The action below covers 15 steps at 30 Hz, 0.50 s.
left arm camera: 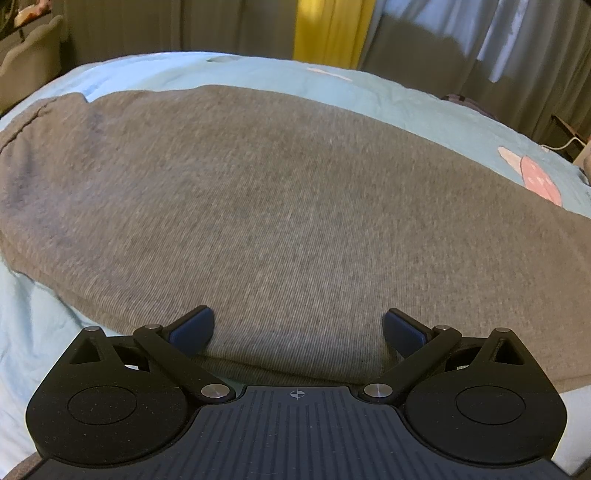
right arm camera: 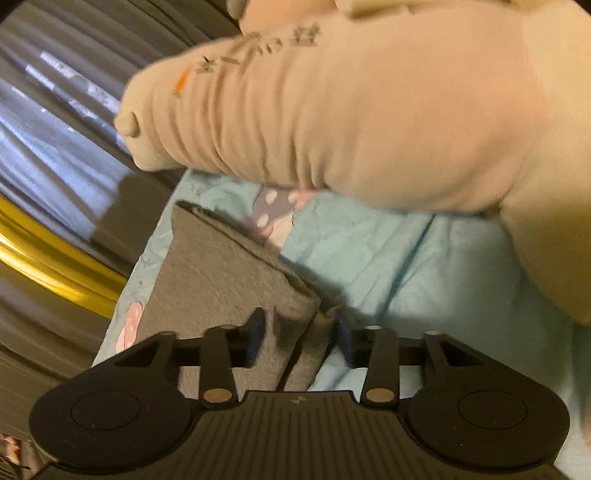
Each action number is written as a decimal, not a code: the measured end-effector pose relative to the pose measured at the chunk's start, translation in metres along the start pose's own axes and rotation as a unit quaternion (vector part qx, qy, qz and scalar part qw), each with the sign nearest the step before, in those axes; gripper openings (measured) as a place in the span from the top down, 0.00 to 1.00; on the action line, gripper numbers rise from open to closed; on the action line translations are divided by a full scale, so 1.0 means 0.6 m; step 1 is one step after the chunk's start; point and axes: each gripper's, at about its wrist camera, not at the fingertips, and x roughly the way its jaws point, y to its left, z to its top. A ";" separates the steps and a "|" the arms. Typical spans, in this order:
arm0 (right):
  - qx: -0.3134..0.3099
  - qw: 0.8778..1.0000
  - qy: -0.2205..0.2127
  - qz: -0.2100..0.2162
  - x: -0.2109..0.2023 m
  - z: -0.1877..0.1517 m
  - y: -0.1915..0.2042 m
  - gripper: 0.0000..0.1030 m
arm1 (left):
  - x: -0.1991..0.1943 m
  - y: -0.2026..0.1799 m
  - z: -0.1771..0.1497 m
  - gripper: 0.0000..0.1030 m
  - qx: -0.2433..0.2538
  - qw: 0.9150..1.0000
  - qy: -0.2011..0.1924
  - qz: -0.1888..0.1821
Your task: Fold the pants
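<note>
Grey knit pants [left arm camera: 280, 206] lie folded flat on a light blue bedsheet [left arm camera: 258, 70] and fill most of the left wrist view. My left gripper [left arm camera: 299, 328] hovers at their near edge, open wide, with only flat fabric beneath its blue pads [left arm camera: 192, 328]. In the right wrist view the pants [right arm camera: 218, 273] run away as a narrow folded strip. Their near corner sits between the fingers of my right gripper [right arm camera: 299, 339]. The jaws stand partly apart, and the pads do not visibly press the cloth.
A large beige plush cushion [right arm camera: 369, 110] with a small carrot embroidery lies on the sheet [right arm camera: 406, 266] beyond and to the right of the right gripper. Pink mushroom prints [left arm camera: 532, 177] mark the sheet. Grey curtains and a yellow one [left arm camera: 332, 26] hang behind the bed.
</note>
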 end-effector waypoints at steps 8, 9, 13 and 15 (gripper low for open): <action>-0.020 0.999 -0.013 -0.020 0.003 -0.009 0.017 0.82 | -0.002 0.003 0.002 0.00 -0.007 1.000 -0.002 -0.004; -0.030 0.999 -0.020 -0.015 -0.004 -0.009 0.024 0.83 | -0.003 0.005 0.002 0.00 -0.009 1.000 -0.004 -0.006; -0.085 0.995 -0.045 -0.030 -0.026 -0.011 0.074 0.85 | -0.017 0.017 0.003 0.01 -0.035 0.999 -0.030 -0.005; -0.147 0.986 -0.068 -0.040 -0.040 -0.020 0.133 0.86 | -0.026 0.024 0.002 0.01 -0.048 0.998 -0.046 -0.005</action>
